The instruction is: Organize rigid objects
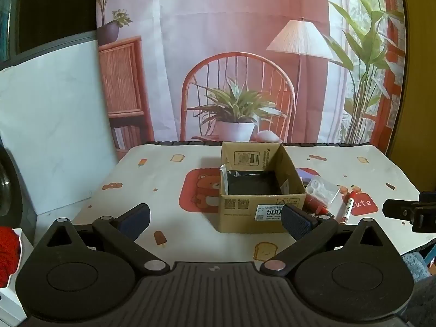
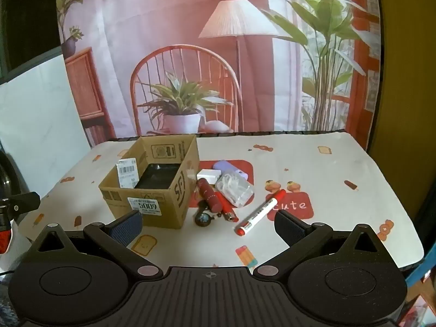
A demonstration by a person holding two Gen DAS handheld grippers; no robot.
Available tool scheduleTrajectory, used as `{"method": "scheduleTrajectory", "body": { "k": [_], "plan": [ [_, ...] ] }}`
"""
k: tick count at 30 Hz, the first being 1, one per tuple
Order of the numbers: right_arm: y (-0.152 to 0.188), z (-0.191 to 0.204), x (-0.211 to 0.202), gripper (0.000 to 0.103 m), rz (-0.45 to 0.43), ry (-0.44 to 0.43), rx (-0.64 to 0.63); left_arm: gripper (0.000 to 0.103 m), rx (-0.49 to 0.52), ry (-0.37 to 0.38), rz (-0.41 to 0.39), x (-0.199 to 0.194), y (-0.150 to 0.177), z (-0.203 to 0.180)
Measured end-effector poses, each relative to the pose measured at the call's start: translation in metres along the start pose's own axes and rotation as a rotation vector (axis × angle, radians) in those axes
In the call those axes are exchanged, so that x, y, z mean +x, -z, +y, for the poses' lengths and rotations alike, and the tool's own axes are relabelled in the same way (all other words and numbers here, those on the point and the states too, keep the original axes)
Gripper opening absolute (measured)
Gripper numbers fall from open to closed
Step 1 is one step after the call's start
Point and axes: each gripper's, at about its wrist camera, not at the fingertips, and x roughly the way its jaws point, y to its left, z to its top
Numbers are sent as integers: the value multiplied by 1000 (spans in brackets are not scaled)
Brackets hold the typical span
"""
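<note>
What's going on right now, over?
Both hand-held grippers open, empty: left, right. Box on the table, something black inside. Marker, red tubes, plastic bag loose beside it. Nothing blocking.

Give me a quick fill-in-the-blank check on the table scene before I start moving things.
1. The open brown cardboard box holds a flat ____ object.
2. The white marker with red cap lies on the patterned tablecloth, ____ the box.
3. The jaws of the right hand-held gripper stand ____.
4. The clear plastic packet lies beside the dark red cylinder, on the box's ____ side.

Missing words: black; outside; open; right
</note>
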Motion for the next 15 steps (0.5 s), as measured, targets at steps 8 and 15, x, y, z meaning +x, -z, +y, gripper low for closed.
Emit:
{"method": "scheduleTrajectory", "body": {
  "k": [8,15],
  "plan": [
    [0,0,2,103,-1,0,5,103,8,2,-5,-2,0,-1],
    [-1,-3,2,103,6,-2,13,103,11,-1,3,2,2,-2]
  ]
}}
